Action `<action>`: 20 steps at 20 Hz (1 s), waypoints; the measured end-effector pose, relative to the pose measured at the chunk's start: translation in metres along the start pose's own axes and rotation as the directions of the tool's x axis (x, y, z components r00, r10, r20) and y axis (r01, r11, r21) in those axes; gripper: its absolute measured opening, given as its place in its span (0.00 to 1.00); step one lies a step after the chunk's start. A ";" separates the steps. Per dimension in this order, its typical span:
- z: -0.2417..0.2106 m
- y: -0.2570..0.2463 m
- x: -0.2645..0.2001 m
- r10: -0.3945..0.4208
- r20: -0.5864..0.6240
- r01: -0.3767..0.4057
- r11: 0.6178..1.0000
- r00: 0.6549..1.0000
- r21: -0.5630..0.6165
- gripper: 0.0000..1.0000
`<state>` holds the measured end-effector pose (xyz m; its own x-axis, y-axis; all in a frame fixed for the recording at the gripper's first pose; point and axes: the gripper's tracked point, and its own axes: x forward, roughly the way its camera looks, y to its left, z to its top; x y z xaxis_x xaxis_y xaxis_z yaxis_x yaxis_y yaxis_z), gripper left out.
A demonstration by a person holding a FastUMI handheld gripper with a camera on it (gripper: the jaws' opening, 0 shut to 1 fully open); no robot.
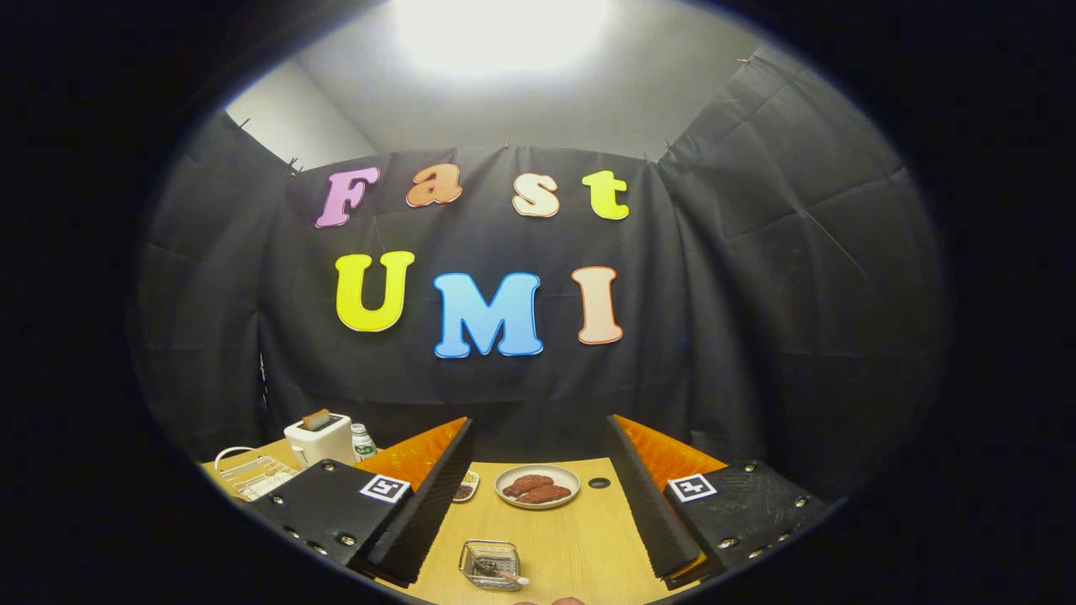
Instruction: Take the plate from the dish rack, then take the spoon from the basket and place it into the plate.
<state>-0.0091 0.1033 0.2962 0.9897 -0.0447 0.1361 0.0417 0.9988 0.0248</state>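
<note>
The gripper [538, 504] sits low in the frame with its two fingers spread wide apart and nothing held between them; the left finger runs up toward the centre from the lower left and the right finger from the lower right, each carrying a small square marker on its housing. Between the fingers lies the wooden table [580, 546]. In the lower centre of the frame, close in and slightly nearer the left finger, stands a small wire basket [490, 564] with the spoon [504, 575] lying inside it, its pale handle end poking toward the basket's right corner. Farther back, in the middle of the gap between the fingers, a pale plate [538, 486] rests flat on the table with two dark reddish-brown pieces of food [538, 489] on it. Just beside the left finger's inner edge, a small dish [467, 486] with dark contents peeks out, partly hidden. A small dark round hole [598, 483] shows in the tabletop just right of the plate. At the lower left of the frame, beyond the left finger, a white wire dish rack [252, 475] sits on the table, with a white toaster [318, 437] behind it and a small bottle with a green label [362, 442] just right of the toaster.
</note>
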 end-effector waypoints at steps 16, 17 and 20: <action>-0.014 0.149 0.023 0.184 -0.190 -0.176 0.983 0.964 0.059 0.96; -0.016 0.158 0.024 0.195 -0.206 -0.185 0.980 0.959 0.069 0.96; -0.026 0.181 0.034 0.218 -0.254 -0.202 0.976 0.942 0.085 0.96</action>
<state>0.0353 0.2831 0.2793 0.9766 0.1799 -0.1179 -0.1711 0.9819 0.0813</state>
